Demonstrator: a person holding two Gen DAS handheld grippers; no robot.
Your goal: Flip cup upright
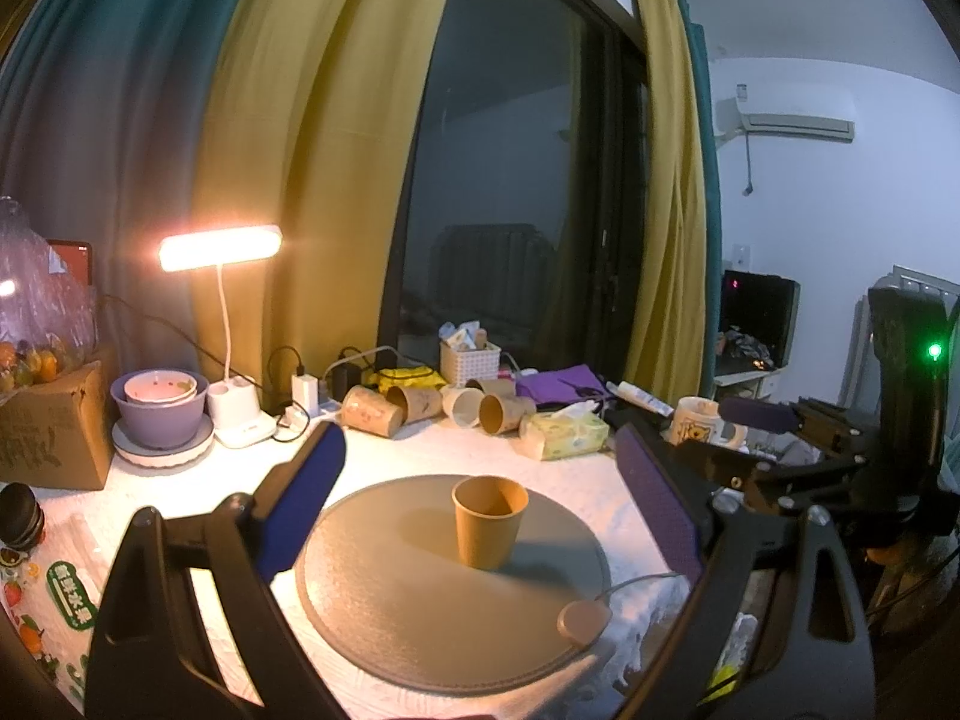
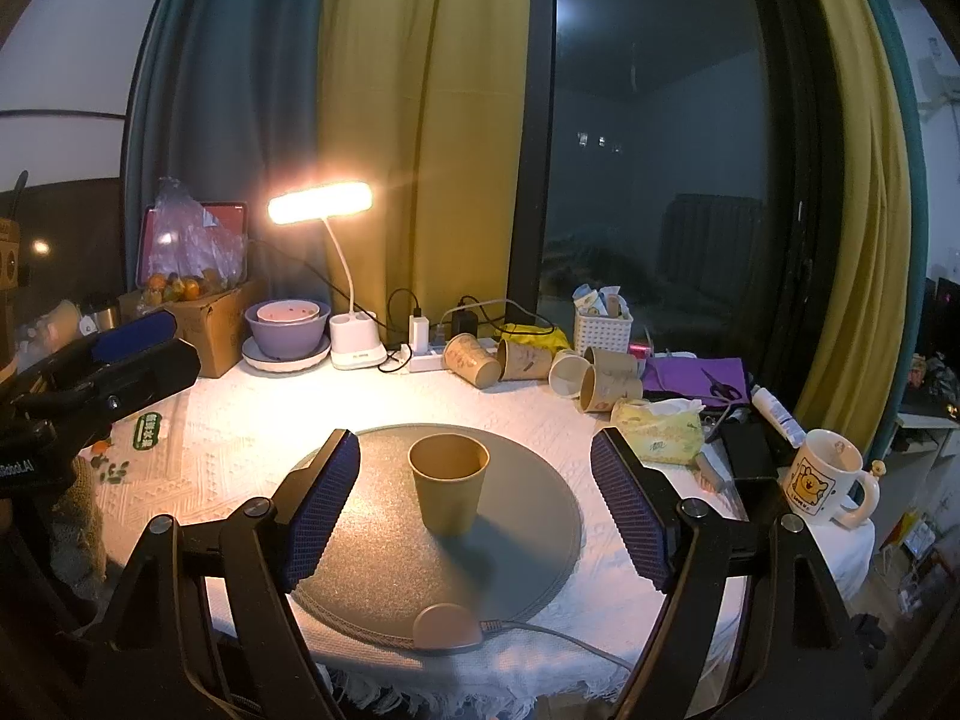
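Observation:
A brown paper cup (image 1: 489,521) stands upright, mouth up, on a round grey mat (image 1: 384,606); it shows in the right wrist view (image 2: 449,482) on the same mat (image 2: 360,558). My left gripper (image 1: 480,468) is open and empty, its blue pads on either side of the cup and short of it. My right gripper (image 2: 474,471) is open and empty, its jaws wide around the cup without touching. The right gripper also shows at the right edge of the left wrist view (image 1: 780,420), and the left gripper at the left edge of the right wrist view (image 2: 135,330).
Several paper cups (image 2: 528,363) lie on their sides at the back of the table. A lit desk lamp (image 2: 354,276), stacked bowls (image 2: 288,330), a tissue pack (image 2: 657,429), a cartoon mug (image 2: 825,477), a cardboard box (image 2: 210,318) and a cabled puck (image 2: 447,627) surround the mat.

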